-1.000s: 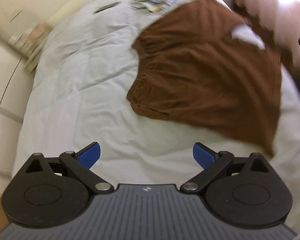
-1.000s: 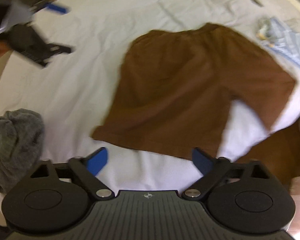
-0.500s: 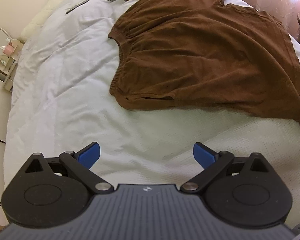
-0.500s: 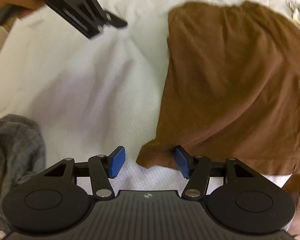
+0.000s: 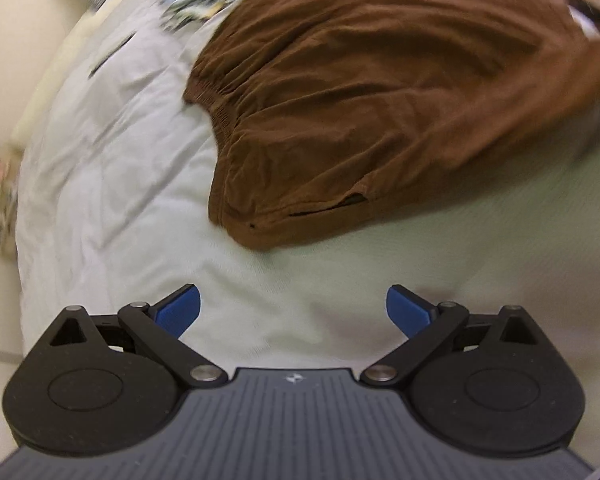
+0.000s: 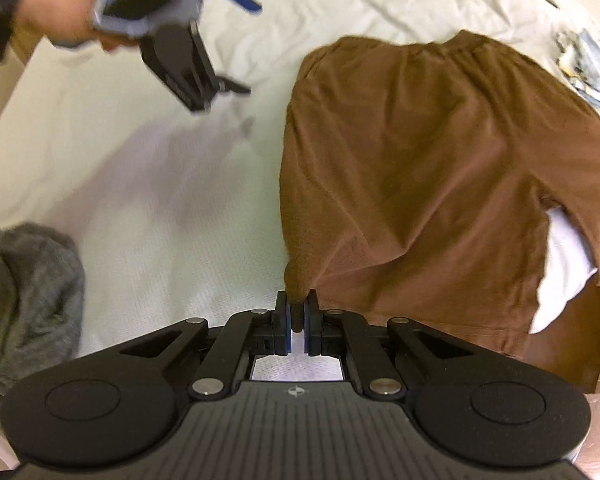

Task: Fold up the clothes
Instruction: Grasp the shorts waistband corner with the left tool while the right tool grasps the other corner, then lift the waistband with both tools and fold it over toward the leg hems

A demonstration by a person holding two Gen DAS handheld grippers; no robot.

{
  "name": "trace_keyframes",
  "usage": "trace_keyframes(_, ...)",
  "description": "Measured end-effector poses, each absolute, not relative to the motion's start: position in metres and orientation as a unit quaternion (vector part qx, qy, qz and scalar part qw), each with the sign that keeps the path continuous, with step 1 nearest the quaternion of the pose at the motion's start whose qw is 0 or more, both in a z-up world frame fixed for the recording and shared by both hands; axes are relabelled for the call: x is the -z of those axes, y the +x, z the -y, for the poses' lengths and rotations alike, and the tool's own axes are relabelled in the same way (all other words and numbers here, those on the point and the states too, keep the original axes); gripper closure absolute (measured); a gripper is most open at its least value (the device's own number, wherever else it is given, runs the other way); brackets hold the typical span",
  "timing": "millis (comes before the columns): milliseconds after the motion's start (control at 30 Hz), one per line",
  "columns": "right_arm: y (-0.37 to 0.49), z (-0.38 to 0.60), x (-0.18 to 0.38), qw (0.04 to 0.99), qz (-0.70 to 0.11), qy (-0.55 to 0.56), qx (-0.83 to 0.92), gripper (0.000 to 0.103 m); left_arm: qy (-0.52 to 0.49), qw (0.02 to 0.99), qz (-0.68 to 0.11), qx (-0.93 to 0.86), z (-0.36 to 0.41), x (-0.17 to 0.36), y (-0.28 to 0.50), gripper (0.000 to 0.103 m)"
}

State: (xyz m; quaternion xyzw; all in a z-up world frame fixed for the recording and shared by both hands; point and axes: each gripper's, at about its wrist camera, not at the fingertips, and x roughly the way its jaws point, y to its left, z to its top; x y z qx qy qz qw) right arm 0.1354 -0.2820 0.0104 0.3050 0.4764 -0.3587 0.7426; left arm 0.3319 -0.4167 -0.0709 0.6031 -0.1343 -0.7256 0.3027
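Note:
Brown shorts [image 6: 428, 168] lie spread on a white bed [image 6: 160, 184], the gathered waistband at the far side. My right gripper [image 6: 298, 314] is shut on the near left hem corner of the shorts, and the cloth bunches up from the pinch. In the left wrist view the brown shorts [image 5: 360, 100] fill the upper right, with the waistband corner nearest. My left gripper [image 5: 293, 310] is open over bare sheet, short of that corner, nothing between its blue pads. From the right wrist view the left gripper [image 6: 188, 52] hangs above the sheet in a hand.
A crumpled grey garment [image 6: 24, 300] lies at the bed's near left edge. A blue striped garment [image 6: 592, 68] sits at the far right, beyond the shorts. A dark thin object [image 5: 112, 54] rests on the sheet near the pillow. The bed edge drops off under the shorts' right leg.
My right gripper has closed on the shorts' hem corner, which it was straddling half a second ago. The left gripper has moved closer to the waistband side and stays open.

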Motion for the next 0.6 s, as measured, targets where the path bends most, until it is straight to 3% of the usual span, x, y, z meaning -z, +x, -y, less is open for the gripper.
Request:
trace_keyframes(200, 0.133, 0.290, -0.031, 0.742, -0.463, 0.313, 0.371, 0.098, 0.604, 0.245, 0.241, 0.719, 0.436, 0.095, 0.324, 0.011)
trace_keyframes(267, 0.130, 0.293, -0.034, 0.741, -0.460, 0.317, 0.372, 0.098, 0.608, 0.214, 0.262, 0.719, 0.446, 0.101, 0.320, 0.020)
trace_keyframes(300, 0.129, 0.294, -0.034, 0.742, -0.460, 0.319, 0.370, 0.098, 0.609, 0.198, 0.273, 0.718, 0.451, 0.103, 0.319, 0.028)
trace_keyframes(367, 0.127, 0.297, -0.036, 0.743, -0.458, 0.322, 0.367, 0.098, 0.617, 0.165, 0.275, 0.718, 0.462, 0.107, 0.315, 0.055)
trace_keyframes(400, 0.126, 0.298, -0.037, 0.743, -0.456, 0.326, 0.366, 0.098, 0.624, 0.160, 0.267, 0.717, 0.467, 0.105, 0.314, 0.075)
trace_keyframes(433, 0.124, 0.300, -0.039, 0.743, -0.454, 0.328, 0.366, 0.098, 0.630, 0.155, 0.260, 0.715, 0.472, 0.104, 0.312, 0.086)
trace_keyframes(500, 0.115, 0.305, -0.047, 0.743, -0.446, 0.333, 0.372, 0.098, 0.643, 0.145, 0.245, 0.711, 0.482, 0.101, 0.309, 0.098)
trace_keyframes(600, 0.093, 0.314, -0.068, 0.742, -0.432, 0.333, 0.389, 0.098, 0.634, 0.157, 0.228, 0.722, 0.494, 0.071, 0.300, 0.101)
